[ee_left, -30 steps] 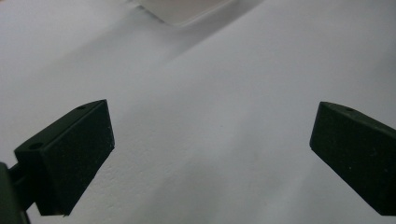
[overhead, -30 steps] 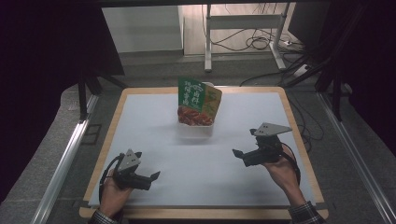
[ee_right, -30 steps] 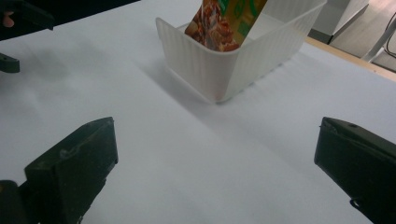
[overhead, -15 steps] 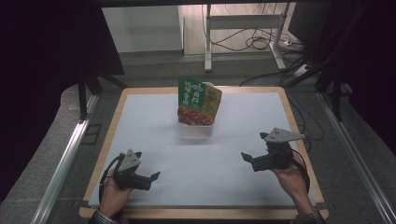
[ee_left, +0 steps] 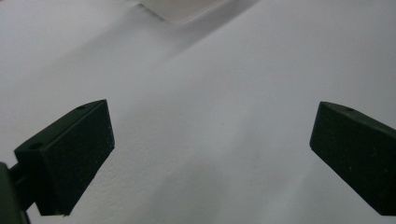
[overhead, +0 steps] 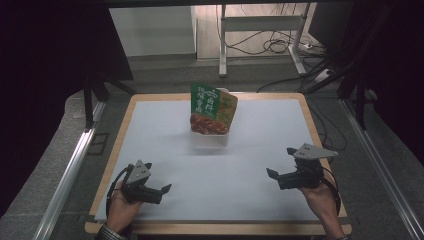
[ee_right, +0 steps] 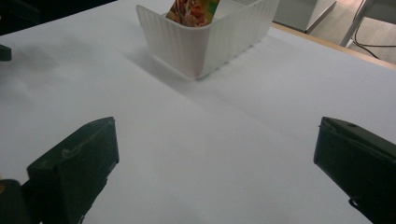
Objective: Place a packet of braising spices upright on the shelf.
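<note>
A white ribbed bin (overhead: 211,140) stands at the table's middle back, and a green and red snack bag (overhead: 212,106) stands upright in it. My left gripper (overhead: 157,176) rests near the front left, open, with only white tabletop between its jaws (ee_left: 212,123). Over the front right, my right gripper (overhead: 280,161) is also open and holds nothing. The right gripper view looks between its jaws (ee_right: 215,135) at the bin (ee_right: 205,39) and the bag (ee_right: 194,9) beyond. A corner of the bin (ee_left: 187,8) shows in the left gripper view.
The white table top (overhead: 260,125) has a wooden rim (overhead: 310,125). A metal rail (overhead: 70,165) runs along the left side. Cables (overhead: 280,46) and a stand's legs lie on the floor behind.
My right gripper has drawn back toward the front right edge, away from the bin. The left gripper, bin and bag have stayed put.
</note>
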A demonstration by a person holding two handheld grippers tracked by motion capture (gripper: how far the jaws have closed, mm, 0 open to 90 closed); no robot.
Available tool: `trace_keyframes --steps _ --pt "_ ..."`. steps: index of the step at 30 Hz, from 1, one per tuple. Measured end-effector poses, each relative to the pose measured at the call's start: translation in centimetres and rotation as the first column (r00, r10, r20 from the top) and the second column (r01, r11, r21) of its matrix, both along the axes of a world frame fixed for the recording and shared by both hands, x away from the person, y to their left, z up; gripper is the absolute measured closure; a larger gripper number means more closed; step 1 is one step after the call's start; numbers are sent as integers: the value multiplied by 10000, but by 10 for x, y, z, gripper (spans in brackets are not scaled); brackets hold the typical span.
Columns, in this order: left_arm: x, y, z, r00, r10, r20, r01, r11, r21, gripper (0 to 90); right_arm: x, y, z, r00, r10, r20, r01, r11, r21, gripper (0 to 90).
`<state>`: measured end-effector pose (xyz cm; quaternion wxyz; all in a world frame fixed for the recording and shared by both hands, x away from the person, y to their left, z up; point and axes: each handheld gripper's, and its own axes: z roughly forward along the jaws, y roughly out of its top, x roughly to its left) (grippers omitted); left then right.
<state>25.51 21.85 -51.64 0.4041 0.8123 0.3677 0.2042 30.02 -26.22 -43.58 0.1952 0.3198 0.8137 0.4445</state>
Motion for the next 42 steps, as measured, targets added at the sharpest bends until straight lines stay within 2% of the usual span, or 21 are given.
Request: trace_keyframes --steps 6,15,23,32,38,42 --pt "0 0 0 10000 -5 -22 5 10000 43 0 -6 -9 -6 9994 -314 157 316 9993 -180 1" --pt "0 0 -1 10000 -23 -73 24 10000 51 0 -13 -20 -12 9977 -605 298 609 9981 -125 0" --pt "1 0 -1 9999 -28 -97 28 10000 61 0 -18 -31 -18 9960 -884 104 885 9961 -18 0" --pt "1 -1 -2 9999 -35 -130 35 10000 59 0 -23 -44 -30 9917 -1266 -239 1263 9919 -137 0" --pt "1 -1 -2 9999 -38 -134 40 9999 98 0 -23 -50 -40 9864 -1480 -709 1460 9888 -322 0" --pt "1 -1 -2 9999 -39 -125 40 9999 100 0 -23 -51 -41 9857 -1509 -756 1486 9883 -350 0"
